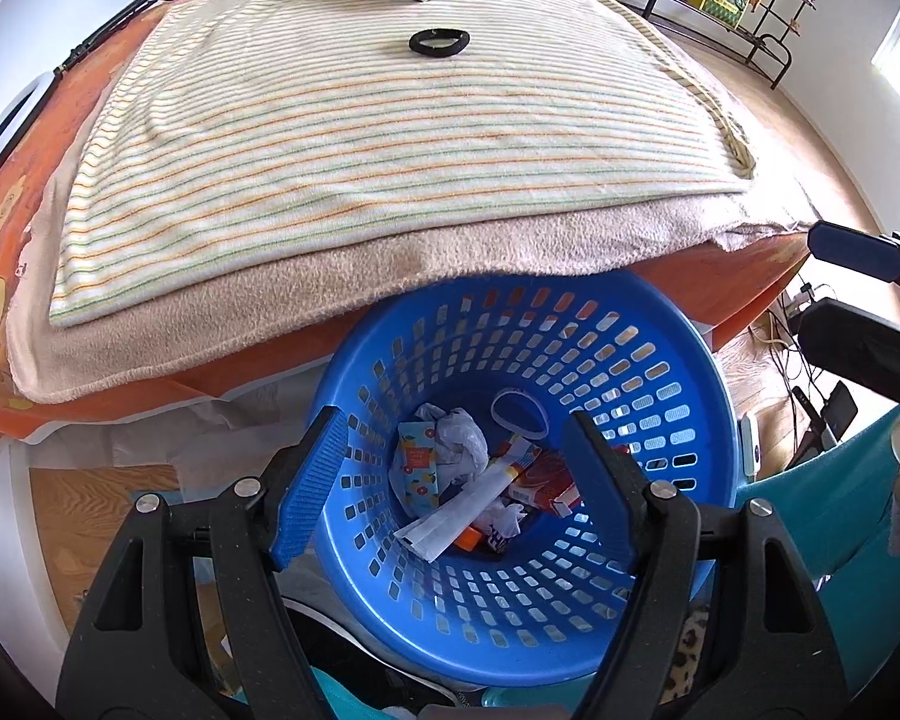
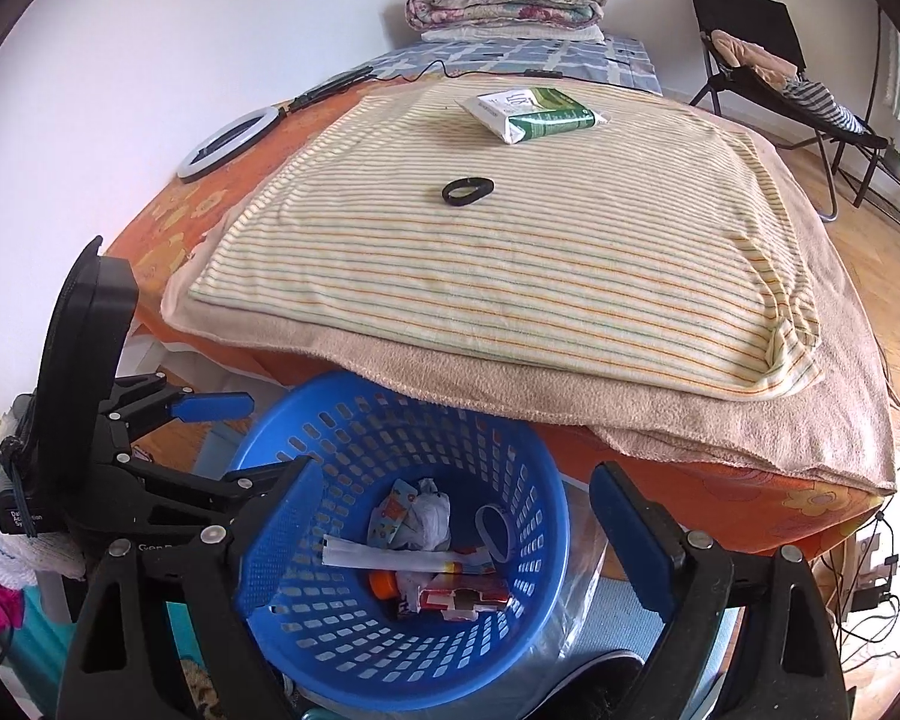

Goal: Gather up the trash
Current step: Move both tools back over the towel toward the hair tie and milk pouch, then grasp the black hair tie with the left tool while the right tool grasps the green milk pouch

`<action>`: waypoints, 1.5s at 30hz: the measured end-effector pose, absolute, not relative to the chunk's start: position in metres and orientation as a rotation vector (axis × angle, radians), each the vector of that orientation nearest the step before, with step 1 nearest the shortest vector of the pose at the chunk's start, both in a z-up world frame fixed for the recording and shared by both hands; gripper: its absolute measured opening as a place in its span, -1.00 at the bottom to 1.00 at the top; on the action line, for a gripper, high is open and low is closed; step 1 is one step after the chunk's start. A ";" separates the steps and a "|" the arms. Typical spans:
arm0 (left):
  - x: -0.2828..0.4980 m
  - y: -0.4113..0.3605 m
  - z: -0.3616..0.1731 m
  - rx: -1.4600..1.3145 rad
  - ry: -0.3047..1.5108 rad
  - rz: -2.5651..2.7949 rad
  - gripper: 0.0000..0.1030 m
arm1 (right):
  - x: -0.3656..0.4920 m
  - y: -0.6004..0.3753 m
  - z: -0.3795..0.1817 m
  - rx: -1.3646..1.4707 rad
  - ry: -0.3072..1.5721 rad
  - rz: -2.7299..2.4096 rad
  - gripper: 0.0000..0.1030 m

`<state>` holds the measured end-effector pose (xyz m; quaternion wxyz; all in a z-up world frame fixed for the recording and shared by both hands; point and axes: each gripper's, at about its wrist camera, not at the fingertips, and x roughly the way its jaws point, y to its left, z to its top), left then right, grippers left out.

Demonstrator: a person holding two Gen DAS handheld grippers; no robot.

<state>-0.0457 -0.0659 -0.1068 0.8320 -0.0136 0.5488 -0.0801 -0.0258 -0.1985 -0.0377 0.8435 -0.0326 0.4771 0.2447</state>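
Black elastic hair-tie loop (image 2: 467, 191) lies flat on striped towel (image 2: 510, 276), well ahead of my empty, wide-open right gripper (image 2: 456, 534); left gripper (image 1: 456, 480), likewise open, hovers over blue perforated plastic basket (image 1: 678, 360).

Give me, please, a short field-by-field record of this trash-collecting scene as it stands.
left gripper: open, empty, above the basket
right gripper: open, empty, above the basket
blue basket: on the floor by the bed, holds wrappers and crumpled paper
black hair tie: on the striped blanket
wipes pack: on the blanket, farther back
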 end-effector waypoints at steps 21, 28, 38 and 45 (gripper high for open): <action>0.085 -0.065 -0.056 -0.045 1.028 -0.206 0.48 | 0.132 -0.214 0.025 0.096 0.927 0.438 0.99; 0.129 -0.067 -0.064 -0.048 1.023 -0.233 0.48 | 0.203 -0.209 0.014 0.254 0.993 0.411 0.99; 0.163 -0.075 -0.089 0.016 1.066 -0.275 0.01 | 0.289 -0.180 -0.018 0.433 1.094 0.360 0.99; 0.172 -0.069 -0.094 0.056 1.057 -0.298 -0.43 | 0.323 -0.167 -0.057 0.570 1.184 0.356 0.99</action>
